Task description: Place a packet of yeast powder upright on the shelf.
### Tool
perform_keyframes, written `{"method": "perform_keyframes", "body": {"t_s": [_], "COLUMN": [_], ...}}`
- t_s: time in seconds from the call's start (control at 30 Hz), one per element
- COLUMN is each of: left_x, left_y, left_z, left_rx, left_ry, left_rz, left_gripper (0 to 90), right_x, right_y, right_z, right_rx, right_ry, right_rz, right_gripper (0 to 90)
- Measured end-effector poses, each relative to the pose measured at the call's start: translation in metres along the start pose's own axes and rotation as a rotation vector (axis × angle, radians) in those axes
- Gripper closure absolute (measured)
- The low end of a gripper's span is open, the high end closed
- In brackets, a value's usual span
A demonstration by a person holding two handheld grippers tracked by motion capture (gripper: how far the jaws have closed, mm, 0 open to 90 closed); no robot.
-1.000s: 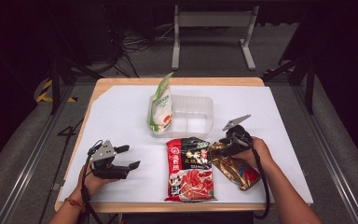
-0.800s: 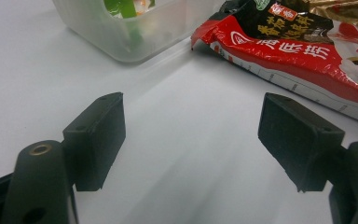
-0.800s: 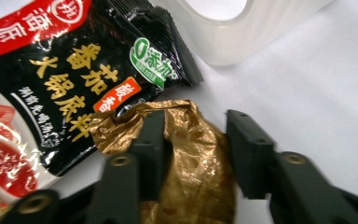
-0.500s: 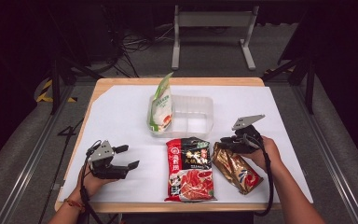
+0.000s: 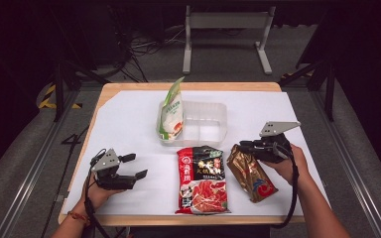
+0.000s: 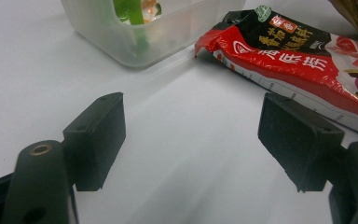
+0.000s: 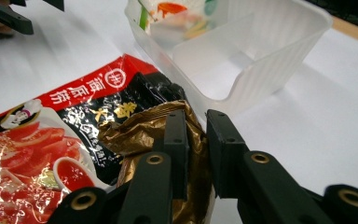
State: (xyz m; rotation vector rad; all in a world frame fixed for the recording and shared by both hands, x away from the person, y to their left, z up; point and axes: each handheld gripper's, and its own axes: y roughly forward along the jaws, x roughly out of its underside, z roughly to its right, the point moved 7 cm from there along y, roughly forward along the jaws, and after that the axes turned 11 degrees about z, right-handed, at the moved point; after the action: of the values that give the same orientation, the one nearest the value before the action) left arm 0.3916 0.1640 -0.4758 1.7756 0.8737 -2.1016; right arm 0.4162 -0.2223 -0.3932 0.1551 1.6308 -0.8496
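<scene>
**Gold Pouch Pinched, One Packet Already Binned**

Seen from the high view: right gripper closed on the upper edge of the crinkled gold-brown foil pouch, at about 4 o'clock from the clear plastic rectangular bin. In the right gripper view, gold foil squeezed between the two black pads, jaws just drawn nearly together with only the thin film between them. Lower end of the pouch lying on the white-covered table, top end lifted slightly under the grip.

Left gripper parked at about 8 o'clock from the bin, jaws spread wide, nothing between them; bare white table surface between the pads in the left gripper view.

Done so far, judging by the layout: tall green-and-white snack bag standing upright in the bin's left half, leaning toward the 12 o'clock side. Right half of the bin free.

Left to do, most likely: gold pouch to be lifted clear and carried toward 11 o'clock into the bin; then the large red-and-black hotpot seasoning packet, flat on the table at 6 o'clock from the bin, just beside the gold pouch. Roughly a third finished, with the second item in hand but not yet off the table.
</scene>
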Motion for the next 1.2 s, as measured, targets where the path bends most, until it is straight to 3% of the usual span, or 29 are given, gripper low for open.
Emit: {"method": "perform_keyframes", "body": {"t_s": [0.33,0.83,1.2], "left_x": [0.0,-0.002,-0.002], "left_y": [0.0,-0.001,-0.001], "left_z": [0.0,-0.001,-0.002], "left_rx": [-0.001,0.001,-0.005], "left_ry": [-0.009,-0.021,-0.024], "left_rz": [0.002,0.017,0.025], "left_gripper": [24.0,24.6,25.0], "right_x": [-0.019,-0.03,-0.054], "right_y": [-0.014,-0.024,-0.025], "right_z": [-0.007,-0.009,-0.017], "right_rx": [0.018,0.029,0.047], "right_ry": [-0.013,-0.029,-0.049], "right_rz": [0.102,0.173,0.257], "right_gripper": [82.7,88.1,88.6]}}
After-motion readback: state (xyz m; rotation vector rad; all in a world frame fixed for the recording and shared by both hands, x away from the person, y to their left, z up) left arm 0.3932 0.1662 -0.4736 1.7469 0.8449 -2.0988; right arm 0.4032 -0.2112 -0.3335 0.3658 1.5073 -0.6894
